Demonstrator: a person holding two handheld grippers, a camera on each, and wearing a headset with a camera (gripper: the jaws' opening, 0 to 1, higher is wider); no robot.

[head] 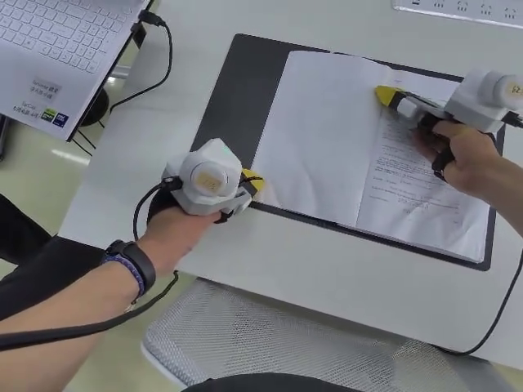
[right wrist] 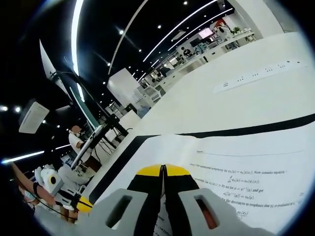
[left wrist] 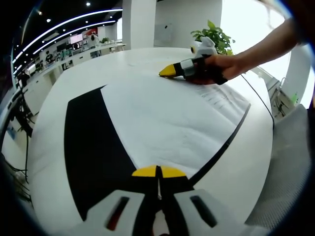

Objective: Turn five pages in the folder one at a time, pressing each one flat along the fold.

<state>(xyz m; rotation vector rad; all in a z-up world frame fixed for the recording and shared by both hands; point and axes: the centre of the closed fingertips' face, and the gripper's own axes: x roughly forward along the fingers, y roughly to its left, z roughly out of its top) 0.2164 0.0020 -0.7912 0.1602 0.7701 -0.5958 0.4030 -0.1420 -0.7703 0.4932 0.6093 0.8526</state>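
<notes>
left tongs [head: 253, 186] closed, nothing gripped, tips at turned page [head: 315, 131] outer edge, probably pinning it | folder [head: 233, 90] open on bench [head: 327, 269] | right tongs [head: 388, 95] closed, empty, tip on fold [head: 369, 155], likely pressing it flat

I see a laptop [head: 61, 49] at ten o'clock with a black cable [head: 170, 57] plugged in, a power strip [head: 458, 8] at one o'clock on the white bench [head: 327, 269], a mesh chair [head: 245, 335] at six.
</notes>
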